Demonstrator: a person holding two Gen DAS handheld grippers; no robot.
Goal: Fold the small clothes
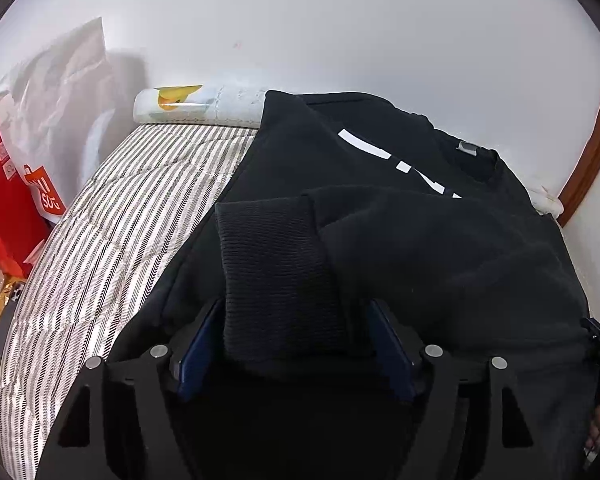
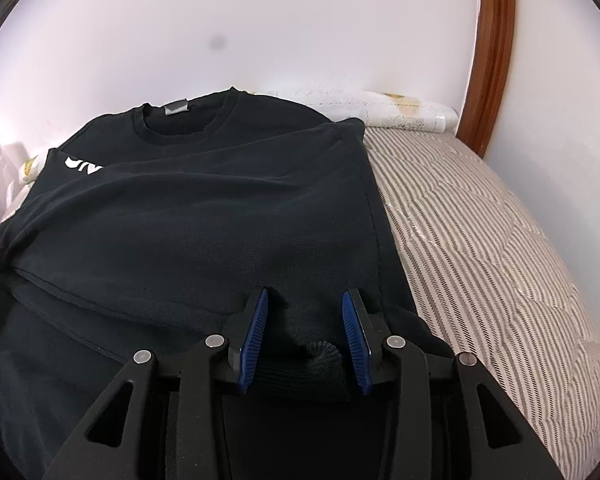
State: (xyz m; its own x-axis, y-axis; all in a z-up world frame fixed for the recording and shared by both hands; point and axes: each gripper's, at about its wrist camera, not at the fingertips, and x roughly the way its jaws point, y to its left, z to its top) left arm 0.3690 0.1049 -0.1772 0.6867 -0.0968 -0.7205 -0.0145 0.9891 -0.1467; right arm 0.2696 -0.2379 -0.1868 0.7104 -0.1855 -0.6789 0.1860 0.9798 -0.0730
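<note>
the black sweatshirt [image 2: 204,208] lies on the striped bed [image 2: 480,240], sleeves folded in. left gripper [image 1: 294,332] straddles a ribbed cuff [image 1: 276,264], its grip unclear; right gripper [image 2: 305,332] is spread. next likely a bottom-up fold.
</note>
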